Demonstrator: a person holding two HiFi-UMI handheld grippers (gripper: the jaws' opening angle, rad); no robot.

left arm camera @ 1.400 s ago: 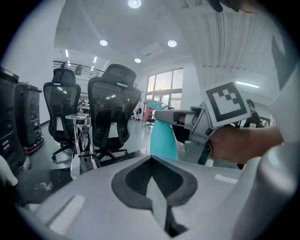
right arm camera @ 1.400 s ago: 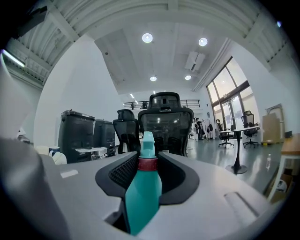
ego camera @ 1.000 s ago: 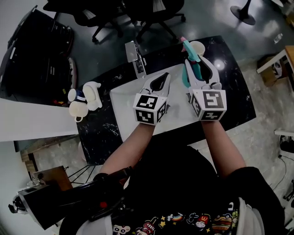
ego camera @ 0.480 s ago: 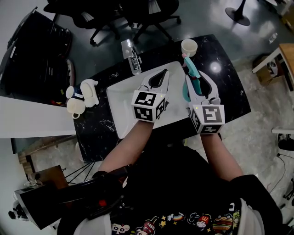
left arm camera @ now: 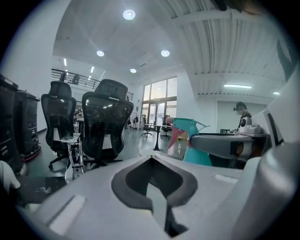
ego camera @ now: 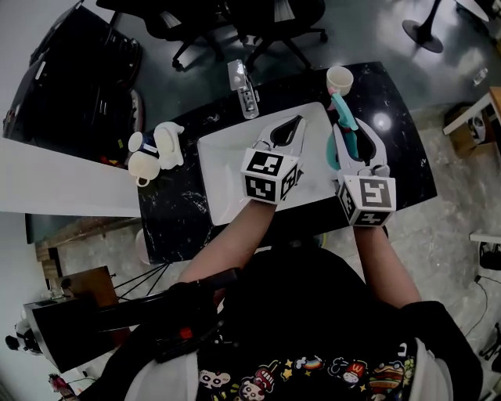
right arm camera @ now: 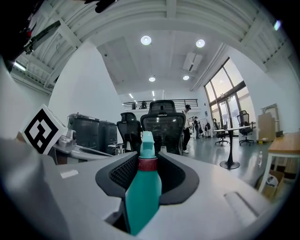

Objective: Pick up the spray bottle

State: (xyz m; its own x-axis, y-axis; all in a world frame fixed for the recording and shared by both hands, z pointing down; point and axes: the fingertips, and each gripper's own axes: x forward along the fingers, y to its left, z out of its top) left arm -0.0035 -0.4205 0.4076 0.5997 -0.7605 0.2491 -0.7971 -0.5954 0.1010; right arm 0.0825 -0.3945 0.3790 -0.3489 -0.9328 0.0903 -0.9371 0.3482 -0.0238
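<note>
A teal plastic spray bottle with a red collar and a pink-and-teal trigger head (ego camera: 347,117) stands upright between the jaws of the right gripper (ego camera: 356,137), which are clamped on its neck and shoulder just below the collar (right arm camera: 147,157). The bottle body (right arm camera: 143,187) fills the hollow between the dark pads. From above it sits over the right edge of a white rectangular board (ego camera: 227,172) that lies on a black glossy marbled tabletop (ego camera: 391,141); whether its base touches the board cannot be told.

The left gripper (ego camera: 293,121) hovers over the middle of the board, beside the right one but apart from it. Its jaws are together at the tips with nothing in them (left arm camera: 151,157), and the bottle (left arm camera: 197,154) shows off to its right.

A cream cup (ego camera: 340,80) stands just beyond the bottle, near the table's far edge. A small clear thing (ego camera: 244,88), too small to identify, sits at the far edge beyond the board. A cluster of white rounded pieces (ego camera: 156,149) crowds the table's left edge. The black strip to the right of the board is bare up to the table's right edge, with grey floor (ego camera: 454,196) beyond. Black office chairs (ego camera: 235,23) stand past the far edge
</note>
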